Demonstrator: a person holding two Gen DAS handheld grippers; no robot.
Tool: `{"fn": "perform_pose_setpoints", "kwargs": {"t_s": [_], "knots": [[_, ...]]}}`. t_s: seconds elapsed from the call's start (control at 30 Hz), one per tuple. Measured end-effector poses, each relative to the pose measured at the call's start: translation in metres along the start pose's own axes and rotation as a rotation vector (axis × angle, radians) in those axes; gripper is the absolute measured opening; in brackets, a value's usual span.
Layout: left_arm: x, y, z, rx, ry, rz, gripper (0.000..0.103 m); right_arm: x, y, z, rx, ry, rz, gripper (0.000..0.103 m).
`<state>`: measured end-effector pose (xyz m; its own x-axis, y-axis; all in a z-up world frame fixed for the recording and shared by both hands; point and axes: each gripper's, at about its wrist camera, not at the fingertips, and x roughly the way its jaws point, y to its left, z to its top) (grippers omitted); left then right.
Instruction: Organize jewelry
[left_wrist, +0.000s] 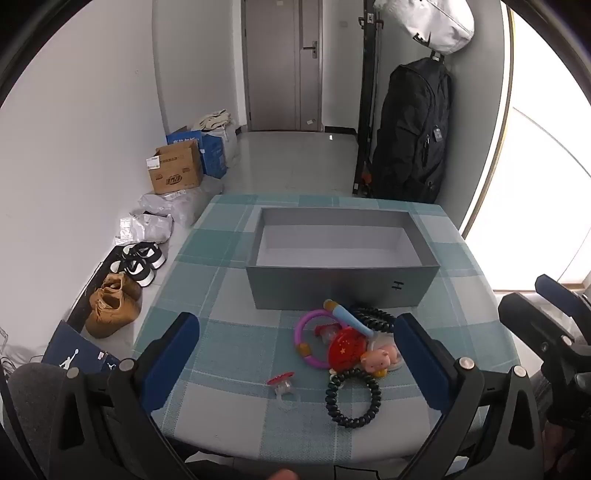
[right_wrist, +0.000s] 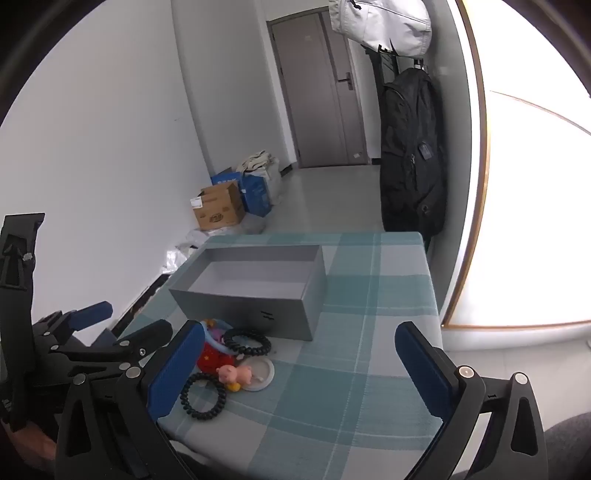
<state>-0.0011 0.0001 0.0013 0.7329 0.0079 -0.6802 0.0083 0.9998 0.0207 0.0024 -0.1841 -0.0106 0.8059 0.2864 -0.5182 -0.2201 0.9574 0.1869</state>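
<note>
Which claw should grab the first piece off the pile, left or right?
Left, probably. The left claw is open with the jewelry pile between its fingers, in front of the grey box. The right claw is also open but frames mostly bare tablecloth, with the pile off toward its left finger.

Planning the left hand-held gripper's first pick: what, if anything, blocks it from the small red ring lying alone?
Nothing visible does. The small red ring lies alone on the checked tablecloth, between the open left hand-held gripper fingers.
</note>
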Motion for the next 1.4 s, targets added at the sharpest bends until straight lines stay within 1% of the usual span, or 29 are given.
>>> {"fn": "perform_pose_setpoints", "kwargs": {"t_s": [0.1, 0.13, 0.2, 0.53, 0.57, 0.63, 0.73, 1.13, 1.4], "knots": [[-0.003, -0.004, -0.004, -0.007, -0.016, 0.004, 0.102, 0.000, 0.001, 0.000, -0.009, 0.007, -0.009, 0.103], [-0.001, -0.008, -0.002, -0.007, 0.007, 0.004, 0.102, 0.000, 0.002, -0.001, -0.010, 0.009, -0.010, 0.103], [0.001, -0.001, -0.002, -0.017, 0.015, -0.019, 0.102, 0.001, 0.003, -0.001, -0.012, 0.011, -0.008, 0.103], [0.001, 0.007, 0.000, -0.033, 0.029, -0.051, 0.102, 0.003, -0.006, -0.004, -0.004, 0.015, -0.009, 0.103], [0.001, 0.007, 0.000, -0.034, 0.029, -0.052, 0.102, 0.003, -0.001, -0.001, -0.007, 0.019, -0.020, 0.103], [0.002, 0.006, 0.000, -0.038, 0.027, -0.036, 0.102, 0.004, -0.001, -0.001, -0.008, 0.022, -0.020, 0.103], [0.002, 0.007, -0.001, -0.041, 0.025, -0.035, 0.102, 0.004, 0.000, -0.002, -0.009, 0.025, -0.022, 0.103], [0.000, 0.004, -0.002, -0.025, 0.016, -0.054, 0.102, 0.005, 0.002, -0.002, -0.011, 0.028, -0.024, 0.103], [0.001, 0.006, -0.001, -0.029, 0.022, -0.068, 0.102, 0.007, 0.002, -0.005, -0.008, 0.050, -0.010, 0.103]]}}
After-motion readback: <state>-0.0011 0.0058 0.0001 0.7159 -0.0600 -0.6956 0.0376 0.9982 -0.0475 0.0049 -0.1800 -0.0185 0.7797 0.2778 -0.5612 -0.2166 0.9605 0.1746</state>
